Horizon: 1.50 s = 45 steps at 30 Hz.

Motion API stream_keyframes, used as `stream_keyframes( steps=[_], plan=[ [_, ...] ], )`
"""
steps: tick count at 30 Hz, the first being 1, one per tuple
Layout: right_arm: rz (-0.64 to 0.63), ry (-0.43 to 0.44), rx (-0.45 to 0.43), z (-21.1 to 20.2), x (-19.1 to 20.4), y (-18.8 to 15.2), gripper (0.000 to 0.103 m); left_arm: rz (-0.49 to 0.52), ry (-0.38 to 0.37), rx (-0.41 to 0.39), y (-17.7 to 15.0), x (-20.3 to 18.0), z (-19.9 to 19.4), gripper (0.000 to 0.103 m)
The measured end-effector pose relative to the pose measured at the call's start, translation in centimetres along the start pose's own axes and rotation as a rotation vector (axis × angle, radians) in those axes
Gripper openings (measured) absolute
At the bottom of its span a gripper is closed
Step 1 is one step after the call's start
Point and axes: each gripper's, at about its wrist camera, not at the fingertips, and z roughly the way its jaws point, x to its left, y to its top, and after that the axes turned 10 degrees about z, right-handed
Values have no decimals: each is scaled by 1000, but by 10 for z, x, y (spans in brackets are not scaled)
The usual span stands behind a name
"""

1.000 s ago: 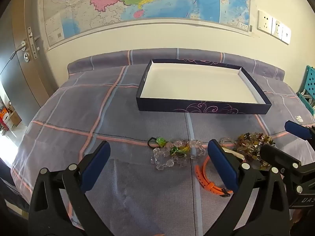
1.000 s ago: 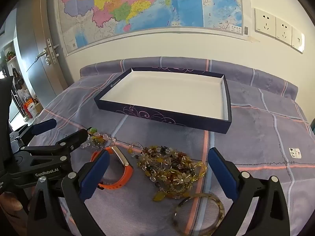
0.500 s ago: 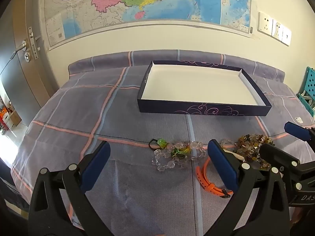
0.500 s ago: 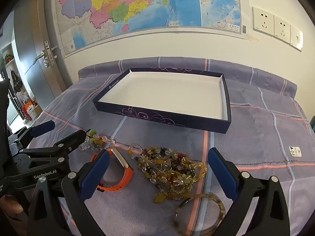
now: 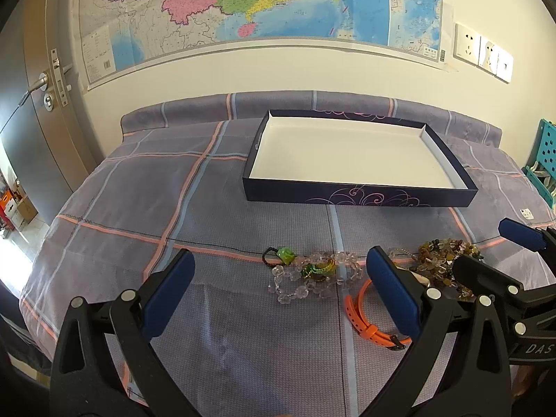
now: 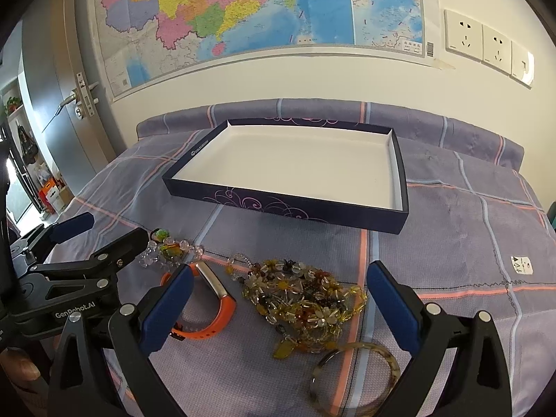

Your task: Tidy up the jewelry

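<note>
A dark blue box [image 5: 358, 198] with a white inside lies empty at the back of the bed. In front of it lies the jewelry: a clear bead bracelet [image 5: 295, 290], a green bead tie [image 5: 285, 253], an orange strap [image 5: 361, 323] and a heap of amber beads [image 6: 302, 295]. A translucent bangle [image 6: 358, 378] lies nearest to me. My left gripper [image 5: 278, 278] is open above the clear beads and holds nothing. My right gripper [image 6: 279, 274] is open over the amber heap, also holding nothing. Each gripper shows in the other's view, the right gripper [image 5: 490, 250] and the left gripper [image 6: 107, 231].
The bed has a purple checked cover [image 5: 139, 208]. A map hangs on the wall [image 5: 278, 0] behind it and a grey door [image 5: 31, 121] stands at the left. A teal crate [image 5: 545, 153] is at the right edge. A small white tag [image 6: 521, 266] lies on the cover.
Both cameras shifted only slightly, so the box and jewelry sit a little lower in view. Both grippers stayed open and no piece of jewelry moved.
</note>
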Motion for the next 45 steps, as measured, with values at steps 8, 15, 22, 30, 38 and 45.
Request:
stream_keyframes(
  steps=[8, 15, 22, 30, 38, 45],
  plan=[
    [3, -3, 3, 1, 0, -1, 96, 1, 0, -1, 0, 0, 0, 97],
    [8, -1, 6, 1, -1, -1, 96, 1, 0, 0, 0, -2, 0, 97],
    [8, -1, 10, 2, -1, -1, 96, 1, 1, 0, -1, -4, 0, 97],
    [10, 1, 10, 3, -1, -1, 96, 2, 1, 0, -2, -4, 0, 97],
    [10, 2, 12, 3, -1, -1, 96, -2, -1, -1, -3, -4, 0, 97],
    [13, 3, 11, 3, 0, -1, 96, -1, -3, -1, -3, -4, 0, 97]
  ],
)
